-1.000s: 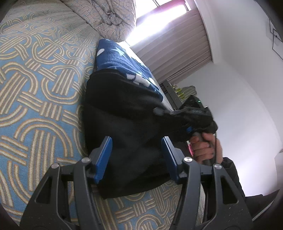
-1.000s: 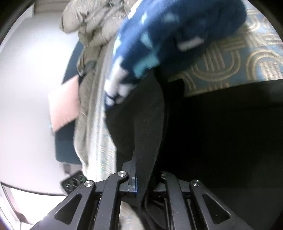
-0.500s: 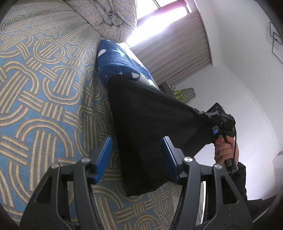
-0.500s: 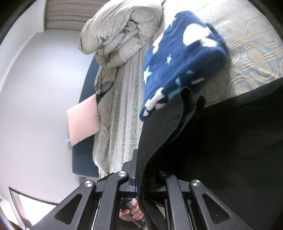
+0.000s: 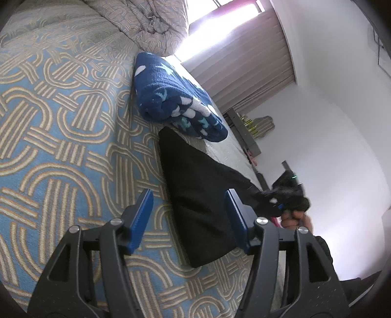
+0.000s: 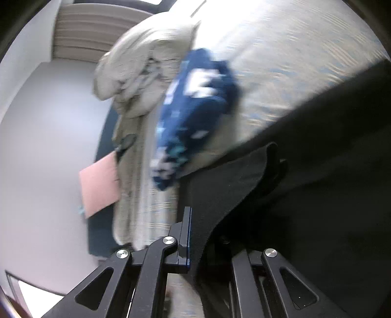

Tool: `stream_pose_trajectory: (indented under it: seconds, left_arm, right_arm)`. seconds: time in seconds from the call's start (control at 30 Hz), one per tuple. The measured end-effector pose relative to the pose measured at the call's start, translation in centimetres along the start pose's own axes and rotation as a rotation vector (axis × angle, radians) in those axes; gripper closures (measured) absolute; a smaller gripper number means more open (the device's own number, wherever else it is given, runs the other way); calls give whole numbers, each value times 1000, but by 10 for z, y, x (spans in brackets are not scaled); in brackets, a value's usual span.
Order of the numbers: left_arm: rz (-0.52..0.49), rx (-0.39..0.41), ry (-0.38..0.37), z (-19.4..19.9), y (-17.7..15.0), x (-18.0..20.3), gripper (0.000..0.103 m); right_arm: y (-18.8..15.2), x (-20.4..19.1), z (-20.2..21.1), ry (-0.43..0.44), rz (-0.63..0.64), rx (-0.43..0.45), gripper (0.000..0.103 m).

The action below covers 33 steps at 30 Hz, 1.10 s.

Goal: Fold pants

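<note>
The black pants (image 5: 198, 195) lie folded on the patterned blue and tan bedspread (image 5: 61, 146), one corner pulled off toward the bed's side. My left gripper (image 5: 189, 219) is open and empty, hovering just above the pants' near end. My right gripper (image 5: 281, 203) is shut on a corner of the pants and holds it out past the bed edge. In the right wrist view the black cloth (image 6: 305, 195) fills the right side and runs down between the closed fingers of the right gripper (image 6: 202, 242); that view is blurred.
A rolled dark blue blanket with white stars (image 5: 176, 102) lies just beyond the pants, also in the right wrist view (image 6: 195, 110). A bunched beige duvet (image 5: 146, 22) sits at the bed's far end. Curtains (image 5: 244, 61) and a white wall stand past the bed.
My right gripper has pulled the pants' corner away from the blue blanket and down toward the bed edge. The pants now lie lower and flatter. My left gripper has stayed open above them.
</note>
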State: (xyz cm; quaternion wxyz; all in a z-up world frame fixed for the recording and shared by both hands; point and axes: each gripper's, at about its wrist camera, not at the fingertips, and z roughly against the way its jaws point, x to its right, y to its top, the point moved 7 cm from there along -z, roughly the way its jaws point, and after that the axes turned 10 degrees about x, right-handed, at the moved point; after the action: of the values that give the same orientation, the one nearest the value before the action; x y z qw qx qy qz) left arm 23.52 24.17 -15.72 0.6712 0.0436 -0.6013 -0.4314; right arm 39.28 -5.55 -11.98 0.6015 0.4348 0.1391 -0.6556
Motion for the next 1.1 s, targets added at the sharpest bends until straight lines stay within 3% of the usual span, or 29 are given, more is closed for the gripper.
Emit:
stream_pose_trajectory:
  seconds: [0.03,0.07,0.13,0.2,0.33,0.43,0.5,0.53,0.6,0.63,0.7,0.83,0.87,0.97,1.1]
  left_arm:
    - [-13,-6,7,-1,-1,2,41]
    - [-21,-11,13,-3,-1,3,41]
    - [-46,-31,45,-6,-3,6,41]
    - [-101,-41,69,-8,-3,17,41]
    - [-186,-48,85,-23,-3,45,41]
    - [-253,-60,130,-49,-4,65,42]
    - [-310,-78,175,-74,-7,75,48]
    - [-324,-85,192,-81,-8,77,57]
    - [-378,-106,282,-107,-16,72,74]
    - [-387,-112,322,-114,-19,67,77]
    - [-374,-173,402,-132,-35,44,78]
    - [-311,-141,387,-126,-29,32,81]
    - [-296,-145,380,-126,-29,30,82]
    - [-302,-141,387,-125,-28,30,82]
    - [-363,-145,434,-126,-31,37,82]
  right_arm:
    - [-3,20,-9,-48,-9,-20,92]
    - [-7,40,-17,-99,-32,-48,81]
    - [-6,51,-15,-8,-76,-26,83]
    - [-4,54,-3,-23,-78,-3,81]
    - [3,53,32,-183,33,83,58]
    - [8,48,55,-334,139,168,55]
    - [13,35,67,-357,203,249,55]
    - [13,25,71,-332,244,282,56]
    - [14,-6,66,-278,335,331,75]
    - [13,-14,60,-275,357,335,89]
    - [9,-20,34,-271,393,319,91]
    - [-2,21,-28,-409,453,264,95]
    - [-4,30,-31,-351,452,314,97]
    - [6,43,-19,-217,278,335,103]
    - [8,47,-23,-174,244,339,103]
